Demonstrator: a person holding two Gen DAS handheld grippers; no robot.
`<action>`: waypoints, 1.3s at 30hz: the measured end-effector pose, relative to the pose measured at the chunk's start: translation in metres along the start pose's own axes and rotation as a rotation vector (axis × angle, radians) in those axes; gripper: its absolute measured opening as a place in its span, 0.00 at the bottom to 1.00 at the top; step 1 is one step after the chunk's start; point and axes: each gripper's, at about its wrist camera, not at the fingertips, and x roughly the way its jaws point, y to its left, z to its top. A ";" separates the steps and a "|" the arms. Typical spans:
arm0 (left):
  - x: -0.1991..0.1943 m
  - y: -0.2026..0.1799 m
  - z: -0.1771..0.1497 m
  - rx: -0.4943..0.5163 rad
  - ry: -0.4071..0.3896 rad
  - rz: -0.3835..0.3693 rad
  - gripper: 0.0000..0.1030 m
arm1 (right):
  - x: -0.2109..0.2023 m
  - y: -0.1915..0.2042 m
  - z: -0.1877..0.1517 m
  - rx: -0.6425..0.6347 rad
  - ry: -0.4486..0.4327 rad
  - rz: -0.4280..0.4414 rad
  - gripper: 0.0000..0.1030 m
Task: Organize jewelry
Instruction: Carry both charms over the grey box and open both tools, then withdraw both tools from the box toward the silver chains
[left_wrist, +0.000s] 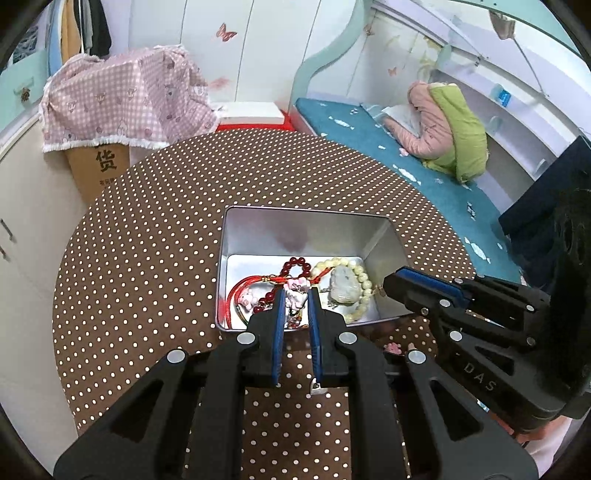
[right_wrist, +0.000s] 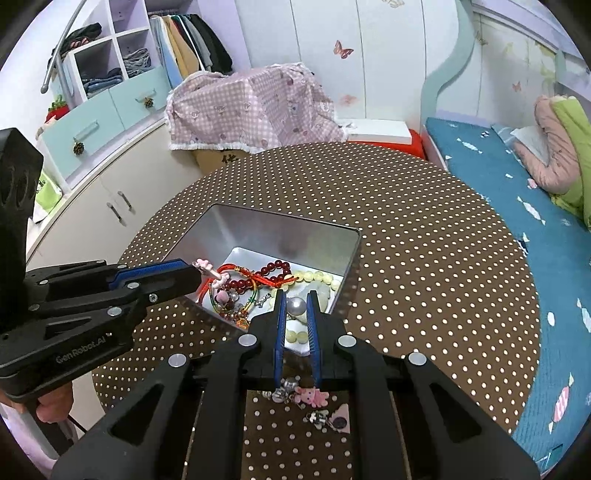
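Observation:
A silver tin (left_wrist: 295, 213) (right_wrist: 284, 222) stands open on the dotted table. In it lie a dark red bead bracelet (left_wrist: 296, 263) (right_wrist: 271, 275), a cream bead bracelet (left_wrist: 360, 275), a pale jade pendant (left_wrist: 343, 286) and red cord (left_wrist: 236, 293). My left gripper (left_wrist: 297, 293) (right_wrist: 197, 271) hangs over the tin's near left part, shut on a pink and white charm piece (left_wrist: 296, 295) (right_wrist: 207, 266). My right gripper (right_wrist: 296, 295) (left_wrist: 386, 286) is over the tin's near right corner, shut on a grey pearl (right_wrist: 297, 306). The pearl is hidden in the left wrist view.
Loose pink charms (right_wrist: 312, 397) and small metal pieces (right_wrist: 325, 419) lie on the brown dotted cloth (left_wrist: 155, 236) near the front, under the right gripper. A carton under a pink check cloth (left_wrist: 122, 103) stands behind the table. A teal bed (right_wrist: 498, 192) runs along the right.

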 end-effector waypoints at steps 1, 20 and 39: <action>0.002 0.002 0.000 -0.003 0.003 0.002 0.12 | 0.001 0.000 0.001 -0.005 -0.003 -0.006 0.10; 0.015 0.008 0.004 -0.018 0.025 0.000 0.12 | 0.025 -0.028 0.034 -0.017 0.006 -0.052 0.10; 0.002 0.002 0.005 0.006 -0.009 -0.001 0.28 | -0.016 -0.017 0.020 -0.013 -0.040 -0.031 0.20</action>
